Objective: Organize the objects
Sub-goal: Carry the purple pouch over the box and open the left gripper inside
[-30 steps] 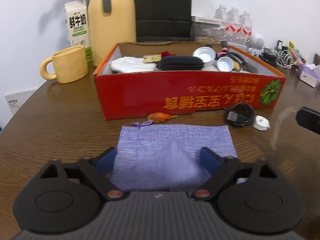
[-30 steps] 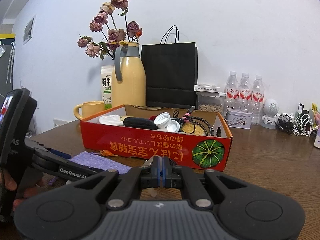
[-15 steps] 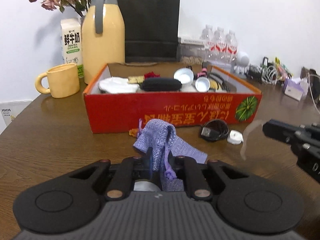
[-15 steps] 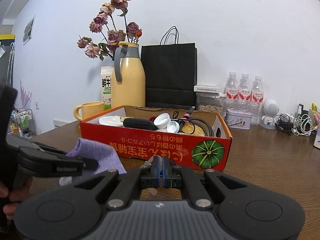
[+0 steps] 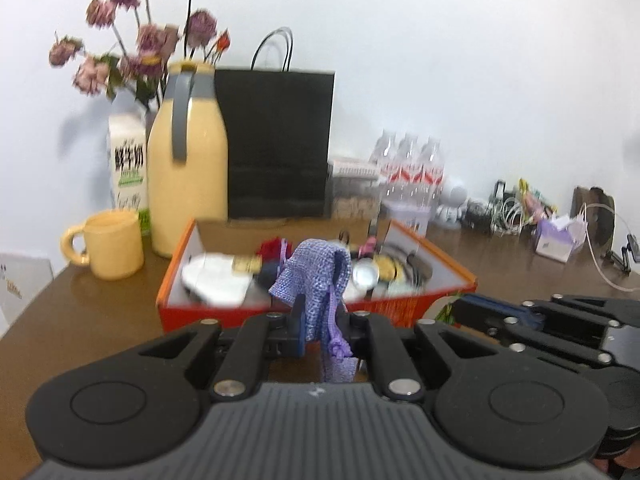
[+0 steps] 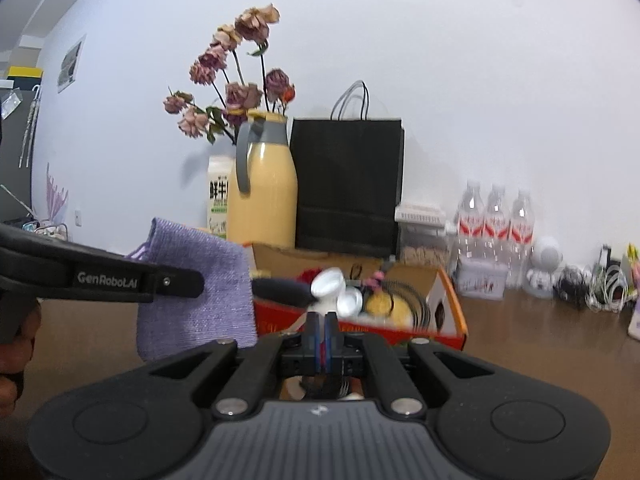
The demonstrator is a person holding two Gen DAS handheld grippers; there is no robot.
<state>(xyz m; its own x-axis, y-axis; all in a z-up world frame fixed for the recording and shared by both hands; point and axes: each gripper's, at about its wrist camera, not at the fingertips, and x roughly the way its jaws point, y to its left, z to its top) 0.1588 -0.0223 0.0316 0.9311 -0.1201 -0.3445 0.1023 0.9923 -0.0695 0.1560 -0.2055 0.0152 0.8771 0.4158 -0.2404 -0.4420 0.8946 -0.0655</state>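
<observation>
1 lilac woven pouch hangs clamped in left gripper before red cardboard box, not yet inside; right gripper pinched together, empty.

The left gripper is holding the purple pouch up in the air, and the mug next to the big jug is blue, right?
Almost. The left gripper does hold the purple pouch up, but the mug beside the jug is yellow, not blue. The left wrist view shows it.

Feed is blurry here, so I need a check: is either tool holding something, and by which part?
The left tool is shut on the purple pouch, pinching its fabric near the drawstring end. The right tool is shut with nothing between its pads.
</observation>
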